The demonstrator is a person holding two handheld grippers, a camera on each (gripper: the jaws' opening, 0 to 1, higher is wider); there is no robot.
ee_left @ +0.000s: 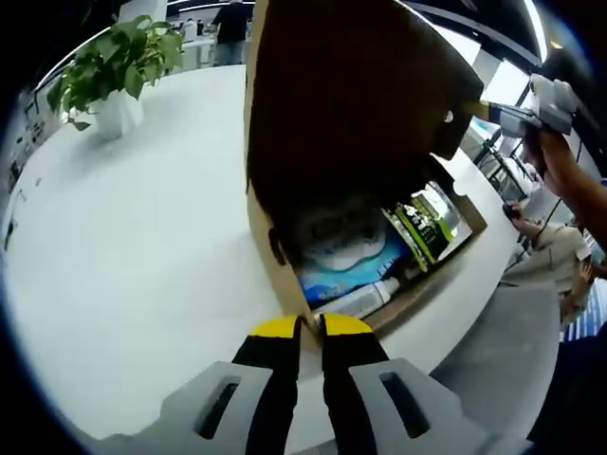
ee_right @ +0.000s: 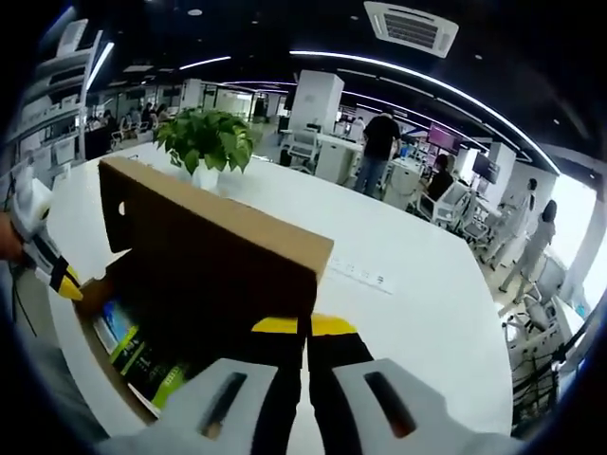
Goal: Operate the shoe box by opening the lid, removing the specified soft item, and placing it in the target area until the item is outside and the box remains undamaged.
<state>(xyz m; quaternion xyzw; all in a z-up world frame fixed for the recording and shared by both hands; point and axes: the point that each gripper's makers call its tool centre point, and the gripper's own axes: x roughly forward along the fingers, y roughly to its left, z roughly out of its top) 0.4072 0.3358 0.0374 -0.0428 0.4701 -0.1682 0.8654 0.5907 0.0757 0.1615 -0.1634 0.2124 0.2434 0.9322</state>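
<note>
The shoe box [ee_left: 379,237] sits near the surface [ee_left: 142,246] edge, its lid [ee_right: 209,256] raised. Left tongs [ee_left: 310,327] pinch its corner; right tongs [ee_right: 305,327] pinch the lid edge. Next, I judge: release, reach the soft pack [ee_left: 341,251] inside.

The raised lid [ee_left: 351,104] hides much of the box's contents [ee_left: 370,251]; their labels are unreadable.

The brown cardboard shoe box [ee_left: 351,114] at the top middle of the left gripper view looks dull and papery. The white round table [ee_left: 142,246] under it is smooth and a bit shiny. The blue plastic packet [ee_left: 341,261] inside looks glossy.
</note>
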